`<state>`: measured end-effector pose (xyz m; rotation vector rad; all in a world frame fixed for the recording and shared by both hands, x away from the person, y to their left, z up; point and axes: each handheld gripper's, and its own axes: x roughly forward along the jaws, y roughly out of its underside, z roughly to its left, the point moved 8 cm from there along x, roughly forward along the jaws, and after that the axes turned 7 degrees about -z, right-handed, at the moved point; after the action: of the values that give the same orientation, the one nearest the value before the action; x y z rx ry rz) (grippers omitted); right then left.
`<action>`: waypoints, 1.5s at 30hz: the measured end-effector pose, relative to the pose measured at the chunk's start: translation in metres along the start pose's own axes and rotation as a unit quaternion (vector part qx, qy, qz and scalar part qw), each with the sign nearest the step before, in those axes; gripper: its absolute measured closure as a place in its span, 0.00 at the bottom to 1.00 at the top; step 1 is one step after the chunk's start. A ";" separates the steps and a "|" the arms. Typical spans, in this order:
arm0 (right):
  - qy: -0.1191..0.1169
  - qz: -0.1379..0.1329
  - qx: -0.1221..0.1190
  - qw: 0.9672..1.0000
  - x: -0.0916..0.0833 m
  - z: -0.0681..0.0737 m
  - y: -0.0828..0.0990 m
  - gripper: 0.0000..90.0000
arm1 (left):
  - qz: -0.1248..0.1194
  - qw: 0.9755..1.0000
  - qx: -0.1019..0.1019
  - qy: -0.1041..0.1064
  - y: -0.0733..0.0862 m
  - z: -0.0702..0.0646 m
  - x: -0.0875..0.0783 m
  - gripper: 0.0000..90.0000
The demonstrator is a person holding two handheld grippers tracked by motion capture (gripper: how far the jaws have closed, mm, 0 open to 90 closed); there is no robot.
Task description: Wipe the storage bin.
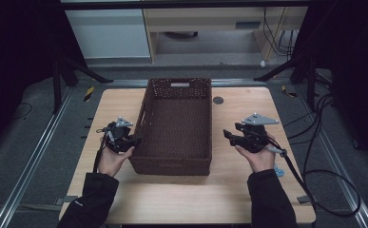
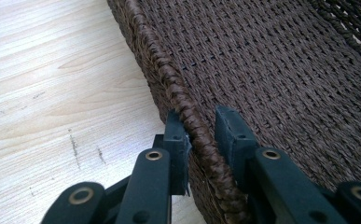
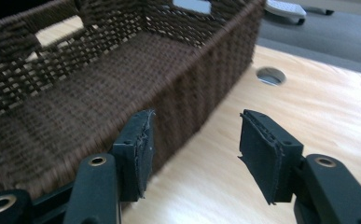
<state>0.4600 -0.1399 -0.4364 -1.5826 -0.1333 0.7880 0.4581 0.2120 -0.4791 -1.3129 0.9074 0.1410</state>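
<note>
We see one wicker basket [image 1: 177, 126] on one table [image 1: 238, 190]. Our left gripper [image 2: 201, 135] pinches its rim; our right gripper [image 3: 194, 149] stands spread, holding nothing.

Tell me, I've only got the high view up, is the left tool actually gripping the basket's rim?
Observer: Yes. The left gripper view shows the left tool with one jaw outside and one inside the braided rim of the basket, clamped on it.
Operator: And the right tool?
Observer: In the right gripper view the right tool is open, nothing between its jaws.
Operator: Is it touching the basket?
Observer: No. The basket's side wall stands beyond its jaws, and bare table lies under them.
</note>
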 end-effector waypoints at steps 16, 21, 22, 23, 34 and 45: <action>-0.033 0.019 0.013 0.999 0.057 0.024 -0.007 0.50 | -0.011 1.000 -0.004 0.015 -0.002 0.003 0.003 0.83; -0.035 0.039 0.007 0.999 0.071 0.028 0.006 0.55 | -0.012 1.000 -0.003 0.014 -0.002 0.003 0.003 0.82; -0.038 0.039 0.007 0.999 0.072 0.029 0.006 0.56 | -0.012 1.000 -0.003 0.013 -0.002 0.003 0.003 0.82; -0.038 0.039 0.007 0.999 0.072 0.029 0.006 0.56 | -0.012 1.000 -0.003 0.011 -0.003 0.003 0.003 0.81; -0.027 0.054 0.012 0.998 0.066 0.032 0.010 0.60 | -0.036 0.999 0.000 -0.006 -0.001 0.003 -0.011 0.55; -0.022 0.075 0.005 0.997 0.043 0.048 0.018 0.57 | -0.015 1.000 0.006 0.010 0.013 -0.012 -0.026 0.79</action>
<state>0.4598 -0.0815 -0.4686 -1.5793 -0.0425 0.9409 0.4278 0.2153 -0.4726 -1.3180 0.9035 0.0997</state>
